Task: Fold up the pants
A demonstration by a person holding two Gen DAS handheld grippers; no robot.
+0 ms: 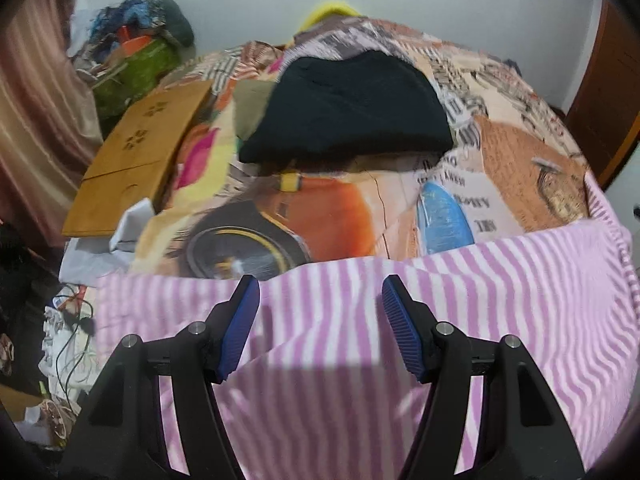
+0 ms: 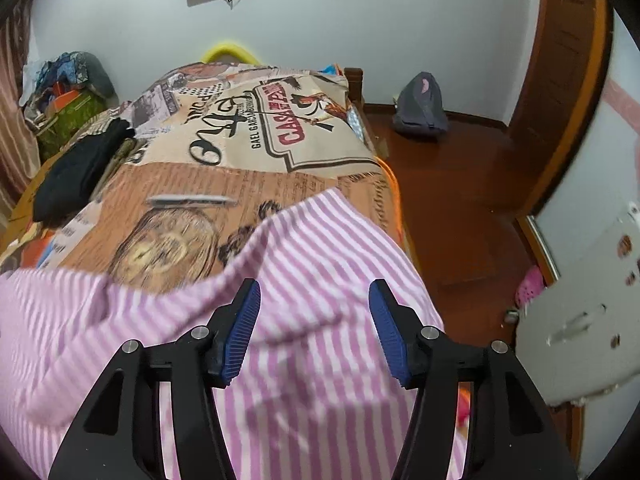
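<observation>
The pink-and-white striped pants lie spread across the near end of the bed, and also fill the lower part of the right wrist view. My left gripper is open above the striped cloth, its blue pads apart with nothing between them. My right gripper is open too, above the pants near the bed's right edge. A folded black garment lies farther up the bed; it also shows at the left of the right wrist view.
A printed bedcover covers the bed. A wooden board lies at the bed's left side, with piled bags behind it. Cables and clutter are on the floor at left. Wooden floor, a grey backpack and a door are at right.
</observation>
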